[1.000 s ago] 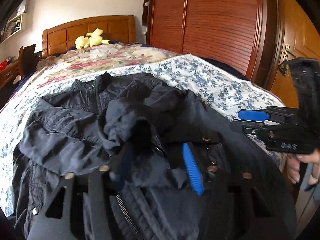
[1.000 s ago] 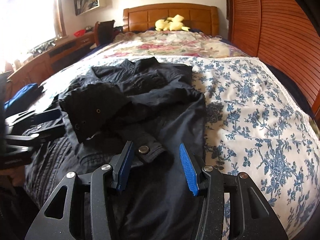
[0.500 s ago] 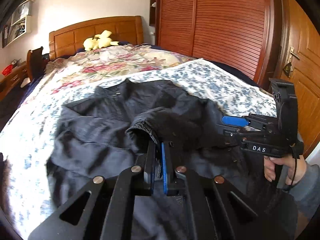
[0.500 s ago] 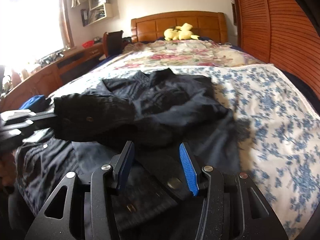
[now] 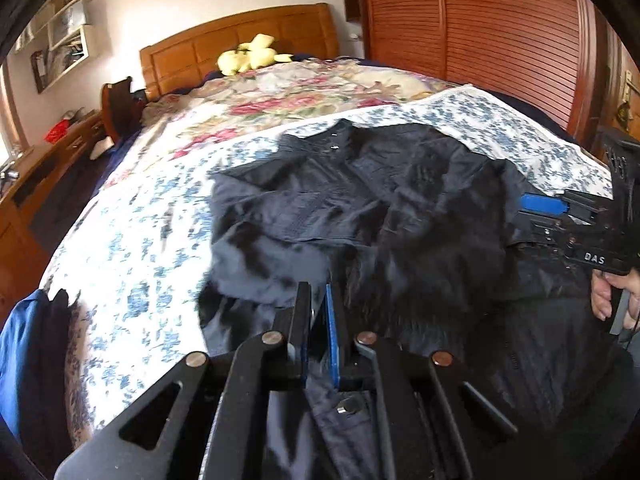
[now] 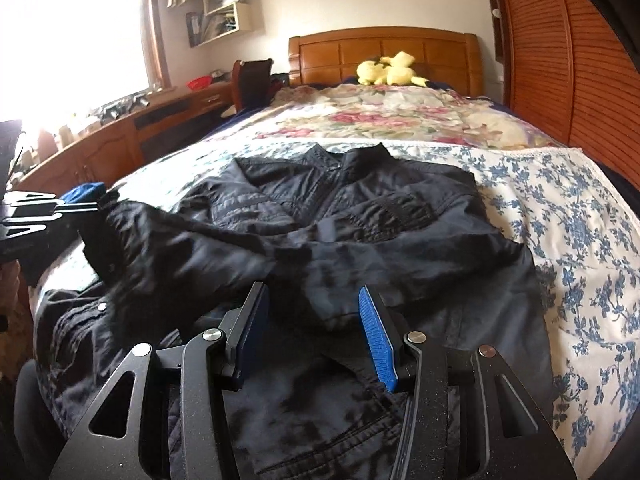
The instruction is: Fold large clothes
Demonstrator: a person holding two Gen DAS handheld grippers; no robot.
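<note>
A large dark navy jacket (image 5: 400, 208) lies spread on the bed, collar toward the headboard; it also shows in the right wrist view (image 6: 360, 232). My left gripper (image 5: 318, 312) is shut on a sleeve of the jacket and holds it out to the left, seen stretched at left in the right wrist view (image 6: 132, 248). My right gripper (image 6: 312, 320) is open and empty, low over the jacket's lower front. It shows at the right edge of the left wrist view (image 5: 560, 216).
The bed has a blue-flowered sheet (image 6: 568, 216) and a rose quilt (image 6: 380, 120). A yellow plush toy (image 6: 388, 70) lies by the wooden headboard. A wooden dresser (image 6: 120, 136) runs along the left, a slatted wardrobe (image 5: 500, 40) on the right. Blue cloth (image 5: 24, 344) lies at the bed's left edge.
My left gripper closed on the sleeve and pulled it out to the left, unfolding it off the jacket's front. My right gripper stayed open and lowered toward the jacket.
</note>
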